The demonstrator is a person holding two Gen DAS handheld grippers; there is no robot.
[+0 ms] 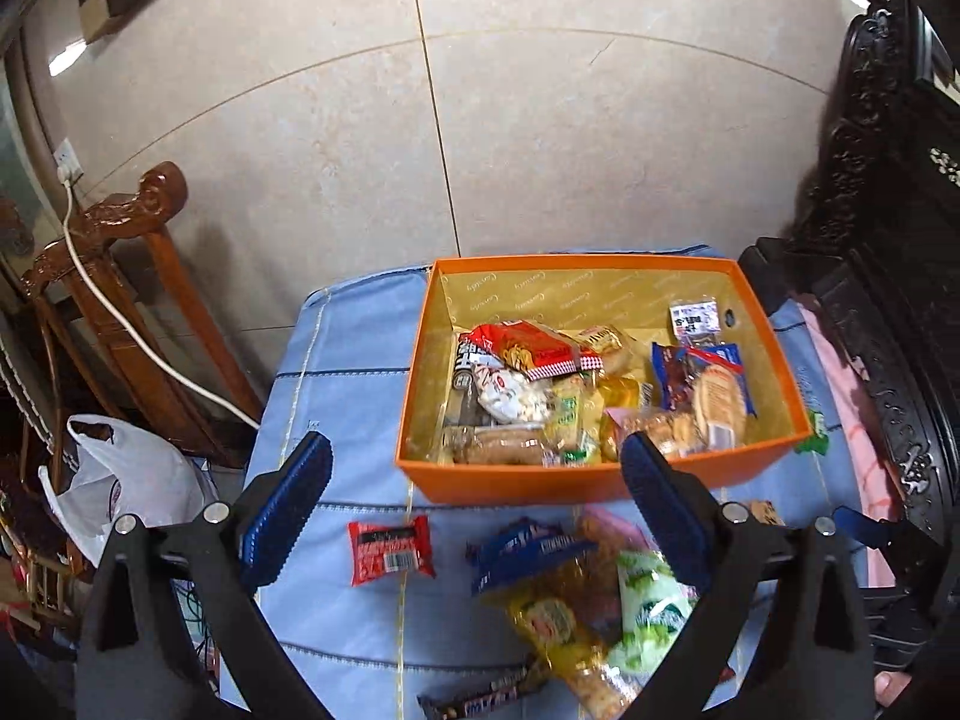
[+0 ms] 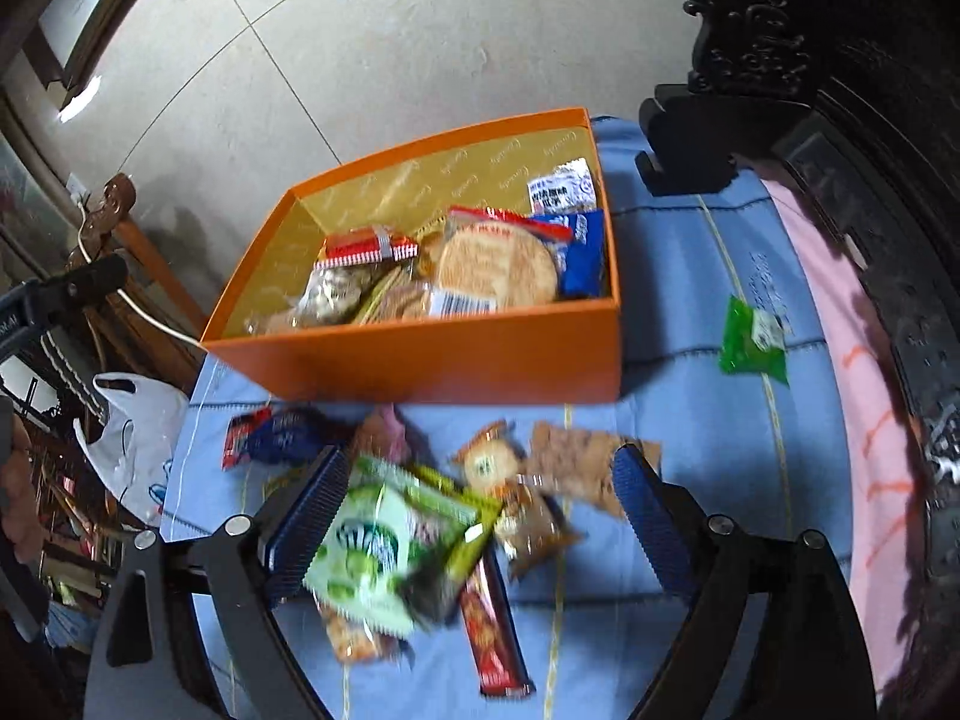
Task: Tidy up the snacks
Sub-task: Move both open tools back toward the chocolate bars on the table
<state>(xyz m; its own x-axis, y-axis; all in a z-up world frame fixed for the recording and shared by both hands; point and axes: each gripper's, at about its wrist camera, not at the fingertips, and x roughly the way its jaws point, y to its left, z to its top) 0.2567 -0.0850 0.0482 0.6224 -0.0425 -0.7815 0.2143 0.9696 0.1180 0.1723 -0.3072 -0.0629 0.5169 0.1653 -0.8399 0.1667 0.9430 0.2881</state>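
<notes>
Orange box (image 1: 600, 477), open-topped, gold-lined, standing on the blue quilted tabletop (image 1: 354, 372) toward its far edge by the tiled wall; holds a heap of wrapped snacks, among them a red fries-print packet (image 1: 534, 351), a round biscuit pack (image 2: 495, 267) and a blue wrapper (image 2: 582, 258). Loose snacks lie on the cloth in front of the box: a red packet (image 1: 390, 549), a blue wrapper (image 1: 528, 546), a yellow packet (image 1: 555, 624), a green-and-white packet (image 2: 372, 546), a long red bar (image 2: 495, 636), brown biscuit packs (image 2: 576, 462). A small green packet (image 2: 753, 339) lies apart, right of the box. Left gripper (image 1: 474, 510): raised above the near cloth, pitched down toward the box, fingers spread wide, holding nothing. Right gripper (image 2: 480, 516): low over the loose heap, fingers parted, straddling the green-and-white packet; its left finger is just beside that packet, contact unclear through blur. White plastic bag (image 1: 126, 480) and carved wooden chair (image 1: 114, 276) stand left of the tabletop.
</notes>
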